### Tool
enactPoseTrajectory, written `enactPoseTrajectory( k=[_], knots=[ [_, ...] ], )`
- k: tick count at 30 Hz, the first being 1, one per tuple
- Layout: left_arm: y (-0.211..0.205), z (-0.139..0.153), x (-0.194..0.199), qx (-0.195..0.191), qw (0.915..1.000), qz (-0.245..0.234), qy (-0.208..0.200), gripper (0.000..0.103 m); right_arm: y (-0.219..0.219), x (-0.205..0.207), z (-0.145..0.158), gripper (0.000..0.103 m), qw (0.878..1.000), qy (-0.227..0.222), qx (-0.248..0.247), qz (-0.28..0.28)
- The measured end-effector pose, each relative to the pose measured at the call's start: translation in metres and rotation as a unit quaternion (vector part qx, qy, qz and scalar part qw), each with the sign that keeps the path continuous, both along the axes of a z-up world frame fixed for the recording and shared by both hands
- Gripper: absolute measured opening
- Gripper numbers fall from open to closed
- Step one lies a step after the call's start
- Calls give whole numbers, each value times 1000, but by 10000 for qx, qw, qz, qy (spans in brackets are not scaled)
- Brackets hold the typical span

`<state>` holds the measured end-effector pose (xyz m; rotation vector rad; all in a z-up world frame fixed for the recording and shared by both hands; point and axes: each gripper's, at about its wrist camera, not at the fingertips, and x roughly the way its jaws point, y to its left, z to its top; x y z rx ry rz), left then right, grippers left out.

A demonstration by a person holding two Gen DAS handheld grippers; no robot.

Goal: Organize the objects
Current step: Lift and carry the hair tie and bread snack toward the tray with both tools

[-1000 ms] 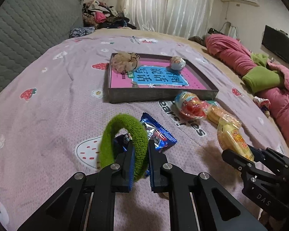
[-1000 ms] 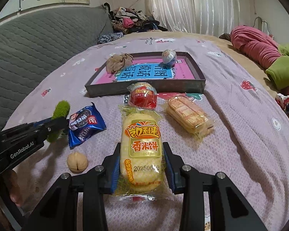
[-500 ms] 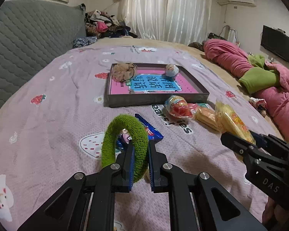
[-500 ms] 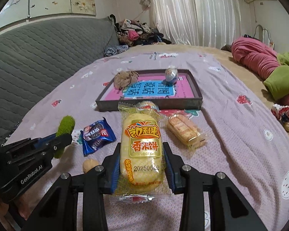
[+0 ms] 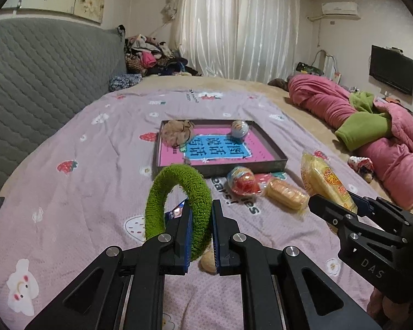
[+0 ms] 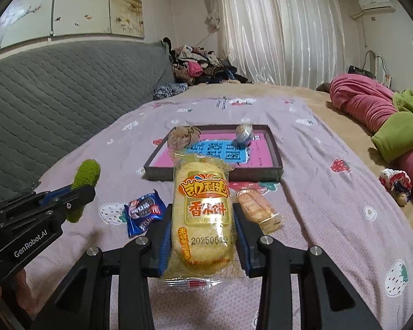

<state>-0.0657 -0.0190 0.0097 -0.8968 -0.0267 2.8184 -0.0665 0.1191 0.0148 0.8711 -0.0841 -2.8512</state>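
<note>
My left gripper [image 5: 201, 214] is shut on a green fuzzy hair band [image 5: 162, 189], held upright above the bed. My right gripper [image 6: 202, 220] is shut on a yellow rice cracker packet [image 6: 201, 206], also lifted; the packet shows at the right of the left wrist view [image 5: 325, 181]. Ahead lies a shallow dark tray [image 5: 272, 152] with a pink and blue bottom. It holds a brown scrunchie [image 5: 177, 133] and a small foil ball [image 5: 240, 129]. The tray also shows in the right wrist view [image 6: 275, 154].
On the lilac bedsheet lie a red snack pouch [image 5: 243, 184], a clear biscuit pack [image 5: 286, 198], a blue cookie packet [image 6: 143, 211] and a walnut [image 5: 208, 261]. A grey quilted headboard [image 5: 41, 82] stands at the left, and pink and green bedding [image 5: 371, 126] at the right.
Both grippers have risen and drawn back with their loads, so the tray and snacks look smaller and farther. The objects on the bed have not moved.
</note>
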Motion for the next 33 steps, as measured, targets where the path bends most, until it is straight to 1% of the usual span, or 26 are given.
enactPoseTrajectory(
  k=[11, 17, 19, 26, 33],
  knots=[
    [14, 28, 5, -48, 9995, -125, 271, 12, 7, 13, 26, 39, 9993, 363, -34, -13],
    [21, 41, 2, -32, 9992, -271, 305, 12, 11, 16, 35, 39, 9988, 476, -81, -39],
    [23, 45, 0, -17, 9991, -322, 269, 12, 11, 16, 37, 39, 9988, 484, -93, -50],
    [25, 62, -8, -22, 9984, -376, 417, 12, 9, 15, 48, 39, 9985, 548, -62, 2],
    [28, 79, -26, -18, 9979, -399, 502, 12, 12, 5, 75, 39, 9974, 722, 30, -18]
  ],
)
